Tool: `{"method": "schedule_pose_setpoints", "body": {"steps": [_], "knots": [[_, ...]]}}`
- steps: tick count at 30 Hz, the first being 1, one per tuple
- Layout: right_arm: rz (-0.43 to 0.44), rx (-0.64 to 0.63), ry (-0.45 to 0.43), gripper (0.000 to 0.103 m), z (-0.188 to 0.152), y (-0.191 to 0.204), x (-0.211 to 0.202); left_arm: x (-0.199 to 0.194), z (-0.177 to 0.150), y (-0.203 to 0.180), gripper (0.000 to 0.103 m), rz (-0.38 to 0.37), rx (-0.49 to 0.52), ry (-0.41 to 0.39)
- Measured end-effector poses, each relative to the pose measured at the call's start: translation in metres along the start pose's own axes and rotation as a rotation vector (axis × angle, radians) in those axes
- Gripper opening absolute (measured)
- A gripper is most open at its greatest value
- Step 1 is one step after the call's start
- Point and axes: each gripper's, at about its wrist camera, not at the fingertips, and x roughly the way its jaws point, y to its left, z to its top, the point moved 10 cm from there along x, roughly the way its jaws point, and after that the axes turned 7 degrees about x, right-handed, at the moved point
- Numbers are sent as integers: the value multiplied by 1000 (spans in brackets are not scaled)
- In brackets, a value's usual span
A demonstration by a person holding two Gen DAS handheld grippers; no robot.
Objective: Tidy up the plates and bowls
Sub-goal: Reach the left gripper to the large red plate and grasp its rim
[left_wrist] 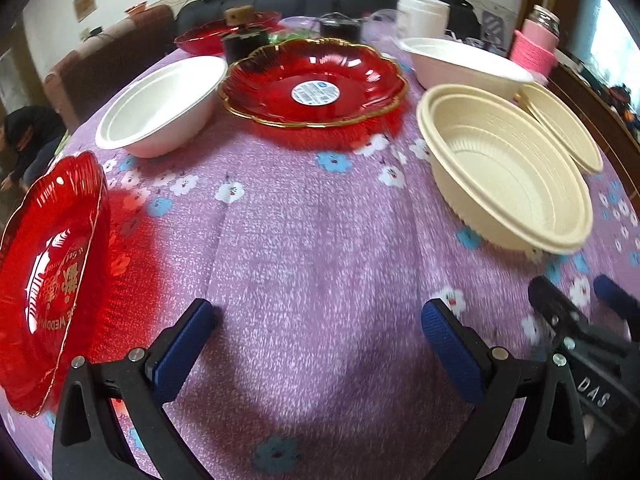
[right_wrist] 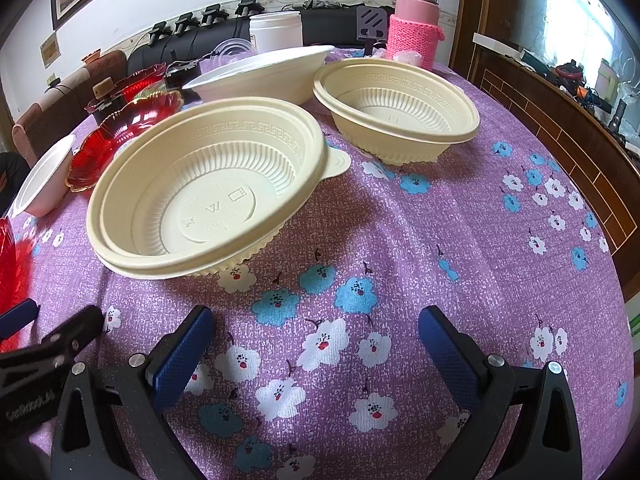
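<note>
Both grabbers wide open, holding nothing. Right gripper [right_wrist: 316, 344] closest to the stacked cream bowls [right_wrist: 208, 184], sitting far-left of its fingers. Left gripper [left_wrist: 318, 336] nearer the red plate [left_wrist: 48, 276], hard left.

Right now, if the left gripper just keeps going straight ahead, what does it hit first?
Probably the red gold-rimmed plate: the open left gripper points along bare purple tablecloth toward it, though depth is unclear.
</note>
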Motion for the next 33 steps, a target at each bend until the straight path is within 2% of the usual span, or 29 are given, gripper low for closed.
{"method": "schedule_pose_setpoints", "body": {"steps": [5,10,15,17,19,22,24,27,31,33], "knots": [[12,-20,30,102,-4,-1,-2,-1,0,0,103,21,-33,-18],[23,-21,21,102,-8,-2,-6,1,-1,-1,103,14,-43,34],[20,48,4,102,-8,-13,-11,-30,-18,-23,99,-123,-33,-19],[19,65,0,102,-8,-16,-11,-54,-22,-29,98,-149,-19,-82],[13,71,-1,102,-7,-17,-12,-93,-27,-29,98,-169,-6,-185],[-3,71,-5,102,-7,-18,-13,-153,-34,-15,98,-139,27,-332],[-13,69,-12,102,-8,-19,-15,-200,-39,1,98,-90,67,-449],[-33,65,-26,102,-9,-21,-19,-253,-45,36,98,-43,91,-559],[-74,45,-13,100,-11,-23,-18,-315,-49,102,103,84,50,-654],[-130,-17,-48,90,-10,-20,-30,-335,-51,137,103,148,23,-677]]}}
